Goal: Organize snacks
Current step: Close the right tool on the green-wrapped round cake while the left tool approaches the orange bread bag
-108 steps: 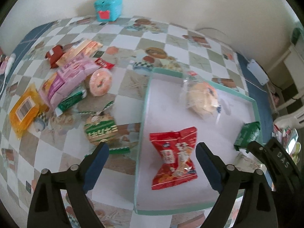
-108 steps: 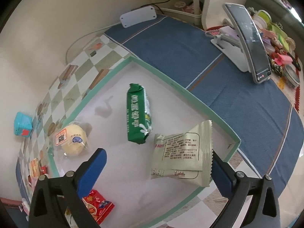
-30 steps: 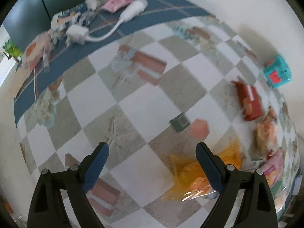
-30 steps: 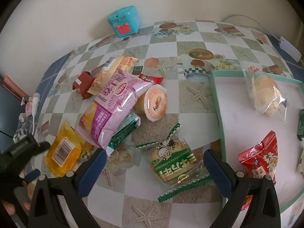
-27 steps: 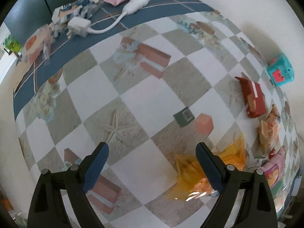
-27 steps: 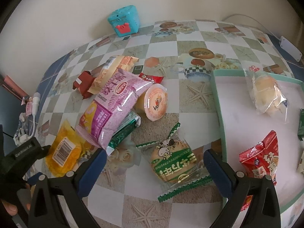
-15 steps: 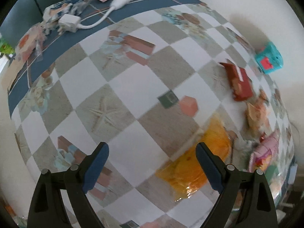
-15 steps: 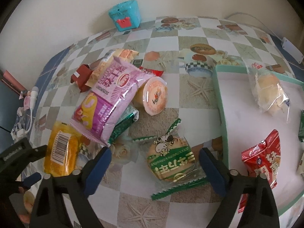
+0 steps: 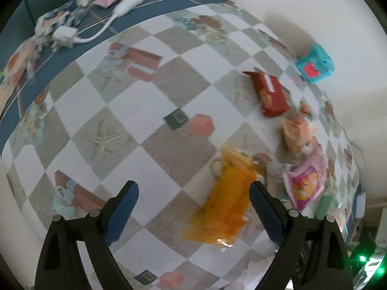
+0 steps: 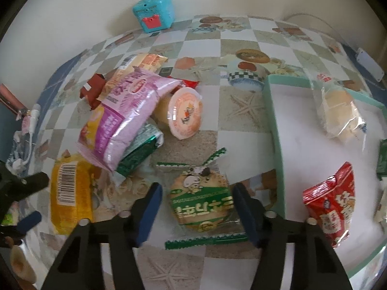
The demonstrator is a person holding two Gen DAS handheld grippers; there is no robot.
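Note:
My right gripper (image 10: 197, 209) is open, its fingers on either side of a round cracker in a clear wrapper with a green label (image 10: 202, 201) on the checkered cloth. My left gripper (image 9: 192, 211) is open and empty, with an orange-yellow packet (image 9: 226, 204) lying between its fingers towards the right one; that packet also shows in the right wrist view (image 10: 69, 193). A pile holds a pink bag (image 10: 123, 117), a jelly cup (image 10: 185, 113) and a green packet (image 10: 139, 153). The mint tray (image 10: 277, 145) holds a red packet (image 10: 332, 199) and a wrapped bun (image 10: 337, 110).
A teal toy box (image 10: 154, 12) stands at the wall. A dark red packet (image 9: 269, 94) and an orange packet (image 9: 298, 129) lie past the yellow one. A white charger and cable (image 9: 79, 32) lie on the blue cloth at the far left.
My right gripper has lowered and narrowed around the green-label cracker. My left gripper has swung right, so the yellow packet now lies between its fingers.

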